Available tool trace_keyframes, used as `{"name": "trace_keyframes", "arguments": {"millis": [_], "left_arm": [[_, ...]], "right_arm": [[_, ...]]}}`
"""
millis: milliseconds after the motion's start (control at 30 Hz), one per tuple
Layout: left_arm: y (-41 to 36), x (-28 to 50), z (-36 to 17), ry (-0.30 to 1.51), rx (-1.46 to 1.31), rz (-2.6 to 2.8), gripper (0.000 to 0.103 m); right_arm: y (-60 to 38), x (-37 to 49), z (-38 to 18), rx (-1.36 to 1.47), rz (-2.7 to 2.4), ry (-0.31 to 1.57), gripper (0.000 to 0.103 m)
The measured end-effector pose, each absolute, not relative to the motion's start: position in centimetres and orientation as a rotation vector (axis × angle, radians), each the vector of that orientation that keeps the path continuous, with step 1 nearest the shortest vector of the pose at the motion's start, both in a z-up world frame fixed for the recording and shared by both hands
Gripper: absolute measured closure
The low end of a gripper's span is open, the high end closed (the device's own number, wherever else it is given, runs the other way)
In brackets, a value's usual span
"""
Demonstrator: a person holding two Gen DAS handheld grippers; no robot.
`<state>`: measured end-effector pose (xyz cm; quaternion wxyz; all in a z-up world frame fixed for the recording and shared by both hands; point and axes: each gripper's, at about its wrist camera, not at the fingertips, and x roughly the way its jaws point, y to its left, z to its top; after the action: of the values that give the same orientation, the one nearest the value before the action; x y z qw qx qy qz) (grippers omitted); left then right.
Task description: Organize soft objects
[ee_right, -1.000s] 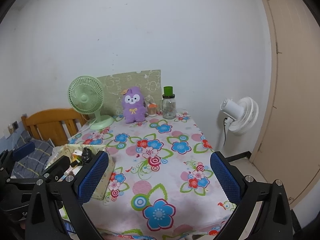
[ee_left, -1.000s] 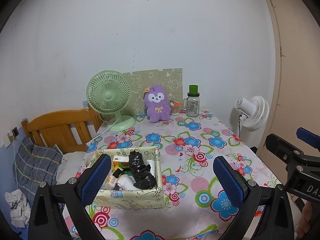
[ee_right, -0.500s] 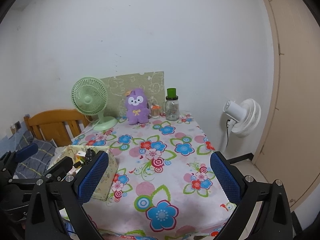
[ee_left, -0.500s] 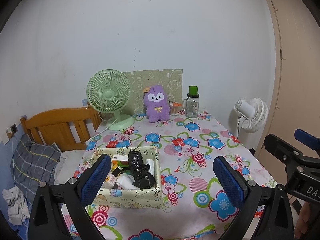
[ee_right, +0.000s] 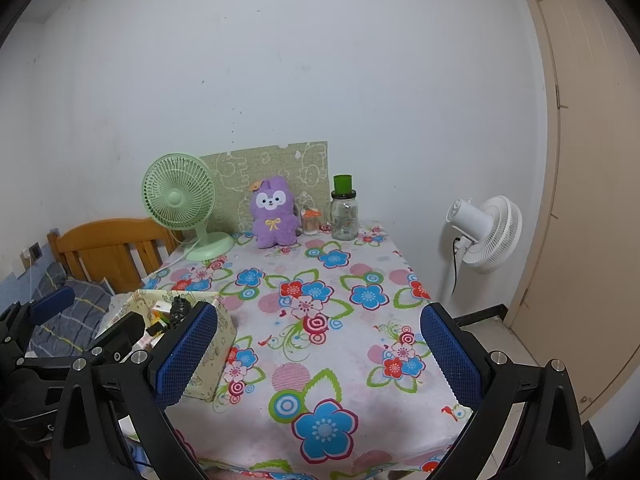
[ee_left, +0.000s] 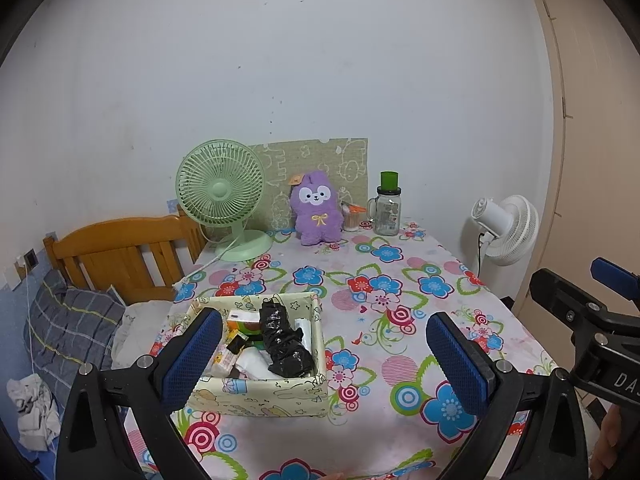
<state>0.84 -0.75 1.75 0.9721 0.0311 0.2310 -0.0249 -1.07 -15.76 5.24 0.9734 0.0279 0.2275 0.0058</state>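
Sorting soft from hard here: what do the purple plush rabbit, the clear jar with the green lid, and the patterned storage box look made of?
Purple plush rabbit: fuzzy pile fabric, matte, so soft. Clear jar with the green lid: see-through and glossy with a handle, likely glass; the lid looks plastic. Patterned storage box: printed fabric or paper over stiff walls, which stand straight; I can't tell which.

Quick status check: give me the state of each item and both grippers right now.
Left gripper: jaws open, empty, above the table's near edge.
Right gripper: jaws open, empty.
Purple plush toy: upright at the table's far edge, untouched.
Storage box: open-topped, holding small items.
Black bag: crumpled, lying in the box.
Green fan: upright.
Glass jar: upright, green lid on.
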Motion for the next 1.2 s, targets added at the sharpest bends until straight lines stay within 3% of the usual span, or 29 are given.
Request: {"name": "trace_keyframes", "arguments": {"millis": [1200], "left_arm": [[0.08,0.98,1.54,0.471,0.037,-0.026,0.0]], "right_arm": [[-15.14,-0.94,5.6,0.037,0.013,0.459,0.0]]}}
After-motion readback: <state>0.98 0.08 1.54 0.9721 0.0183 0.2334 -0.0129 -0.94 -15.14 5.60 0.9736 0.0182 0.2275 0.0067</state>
